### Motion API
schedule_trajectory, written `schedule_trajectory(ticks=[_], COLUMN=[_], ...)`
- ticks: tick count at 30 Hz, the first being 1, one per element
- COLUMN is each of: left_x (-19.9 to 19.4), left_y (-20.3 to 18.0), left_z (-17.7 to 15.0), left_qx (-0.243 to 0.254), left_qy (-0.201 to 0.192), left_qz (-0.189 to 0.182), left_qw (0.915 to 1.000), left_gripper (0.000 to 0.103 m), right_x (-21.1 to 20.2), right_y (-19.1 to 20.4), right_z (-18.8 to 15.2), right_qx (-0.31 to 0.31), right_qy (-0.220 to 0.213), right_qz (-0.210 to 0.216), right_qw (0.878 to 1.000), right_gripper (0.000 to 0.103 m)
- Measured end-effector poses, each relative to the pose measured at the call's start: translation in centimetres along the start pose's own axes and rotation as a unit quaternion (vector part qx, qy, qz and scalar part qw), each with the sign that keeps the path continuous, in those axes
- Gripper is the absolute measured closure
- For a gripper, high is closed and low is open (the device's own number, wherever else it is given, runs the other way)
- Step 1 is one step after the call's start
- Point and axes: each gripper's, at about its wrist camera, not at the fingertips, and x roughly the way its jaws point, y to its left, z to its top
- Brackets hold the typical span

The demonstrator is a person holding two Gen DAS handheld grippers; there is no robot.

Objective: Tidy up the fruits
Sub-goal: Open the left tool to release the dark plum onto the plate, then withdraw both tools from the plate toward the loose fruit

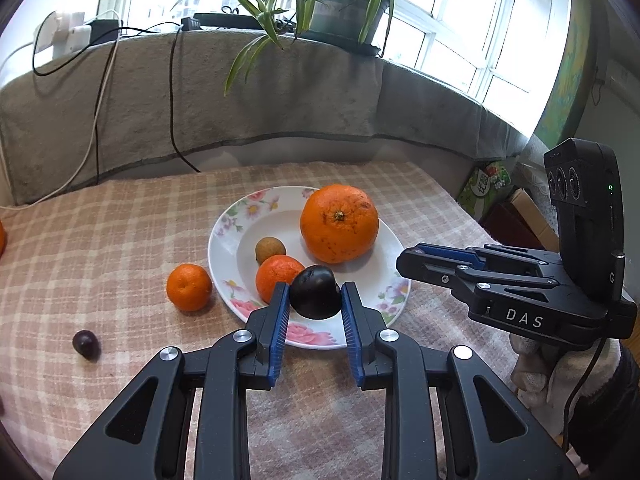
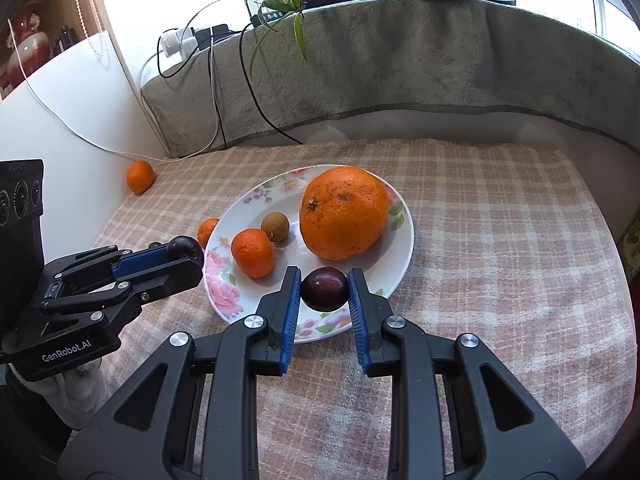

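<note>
A floral white plate (image 1: 228,240) (image 2: 404,248) holds a large orange (image 1: 339,222) (image 2: 344,212), a small mandarin (image 1: 278,276) (image 2: 253,253) and a brown longan (image 1: 270,249) (image 2: 275,226). My left gripper (image 1: 315,300) (image 2: 188,254) is shut on a dark plum (image 1: 315,292) (image 2: 185,249) over the plate's near-left rim. My right gripper (image 2: 325,292) (image 1: 404,260) is shut on a second dark plum (image 2: 324,289) over the plate's near edge. Another mandarin (image 1: 189,287) (image 2: 208,230) lies on the cloth left of the plate. A small dark fruit (image 1: 85,344) lies further left.
A checked cloth (image 1: 120,240) (image 2: 500,240) covers the table. Another mandarin (image 2: 140,176) sits at the far left corner by the wall. A grey-covered sill (image 1: 240,100) with cables and a potted plant (image 1: 344,8) runs behind. Boxes (image 1: 516,216) stand beyond the right edge.
</note>
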Motion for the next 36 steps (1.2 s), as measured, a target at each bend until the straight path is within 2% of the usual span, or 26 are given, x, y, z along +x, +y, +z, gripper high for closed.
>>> schedule_trajectory(ticks=[3, 5, 6, 7, 8, 11, 15, 20, 22, 30, 36], left_x=[0.0, 0.0, 0.0, 0.0, 0.0, -0.1, -0.4, -0.6, -0.6, -0.5, -1.2], left_y=[0.0, 0.0, 0.0, 0.0, 0.1, 0.2, 0.2, 0.2, 0.2, 0.4, 0.3], left_z=[0.0, 0.0, 0.0, 0.0, 0.0, 0.0, 0.0, -0.1, 0.0, 0.1, 0.3], left_qx=[0.001, 0.003, 0.003, 0.003, 0.002, 0.001, 0.001, 0.0, 0.0, -0.003, -0.002], left_qy=[0.0, 0.0, -0.001, -0.001, -0.001, -0.003, -0.01, -0.013, -0.012, -0.003, -0.008], left_qz=[0.001, 0.003, 0.004, 0.005, 0.006, 0.009, 0.017, 0.031, 0.037, 0.063, 0.068], left_qw=[1.0, 1.0, 1.0, 1.0, 1.0, 0.9999, 0.9998, 0.9995, 0.9993, 0.998, 0.9976], left_gripper=[0.078, 0.078, 0.078, 0.078, 0.077, 0.067, 0.038, 0.027, 0.024, 0.022, 0.022], right_x=[0.0, -0.1, -0.1, -0.2, -0.3, -0.5, -0.7, -0.9, -1.1, -1.1, -1.0], right_y=[0.0, -0.1, -0.2, -0.2, -0.2, -0.3, -0.4, -0.7, -0.8, -0.8, -0.7], right_z=[-0.1, 0.0, 0.0, 0.0, 0.0, 0.1, 0.2, 0.4, 0.5, 0.6, 0.6], right_qx=[0.003, 0.003, 0.004, 0.004, 0.004, 0.006, 0.009, 0.017, 0.02, 0.02, 0.022], right_qy=[0.0, -0.002, -0.004, -0.007, -0.01, -0.013, -0.02, -0.025, -0.029, -0.027, -0.026], right_qz=[-0.001, -0.001, -0.002, -0.002, -0.002, -0.008, -0.022, -0.032, -0.035, -0.041, -0.039], right_qw=[1.0, 1.0, 1.0, 1.0, 1.0, 1.0, 1.0, 0.999, 0.999, 0.999, 0.999], right_gripper=[0.077, 0.066, 0.055, 0.049, 0.049, 0.045, 0.03, 0.024, 0.015, 0.015, 0.015])
